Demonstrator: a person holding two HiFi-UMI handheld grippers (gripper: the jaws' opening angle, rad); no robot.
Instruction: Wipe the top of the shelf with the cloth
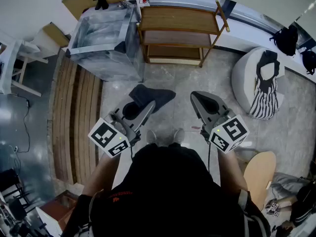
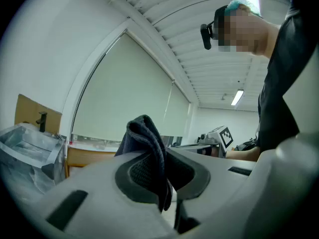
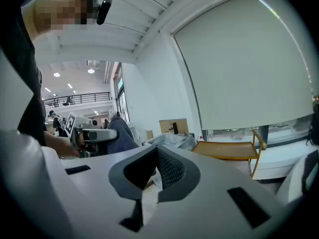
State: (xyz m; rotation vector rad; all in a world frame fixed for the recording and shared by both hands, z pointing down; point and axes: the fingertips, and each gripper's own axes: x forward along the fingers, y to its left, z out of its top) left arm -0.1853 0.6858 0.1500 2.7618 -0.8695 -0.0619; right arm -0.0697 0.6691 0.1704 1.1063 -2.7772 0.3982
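The wooden shelf [image 1: 177, 19] stands against the far wall, its top board bare; it also shows as shelf [image 2: 92, 156] and shelf [image 3: 227, 148]. A dark grey cloth [image 1: 148, 97] hangs from my left gripper [image 1: 140, 107], which is shut on it, well short of the shelf. In the left gripper view the cloth [image 2: 147, 143] bunches up between the jaws of the left gripper [image 2: 162, 183]. My right gripper [image 1: 205, 102] is level with the left, jaws together and holding nothing; the right gripper [image 3: 152, 176] points toward the shelf.
A plastic-wrapped box [image 1: 103, 38] stands just left of the shelf. A white round seat [image 1: 247, 73] with a striped garment [image 1: 264, 100] is at the right. Wooden slats [image 1: 74, 117] lie on the floor at left. A wooden chair seat [image 1: 259, 172] is near my right side.
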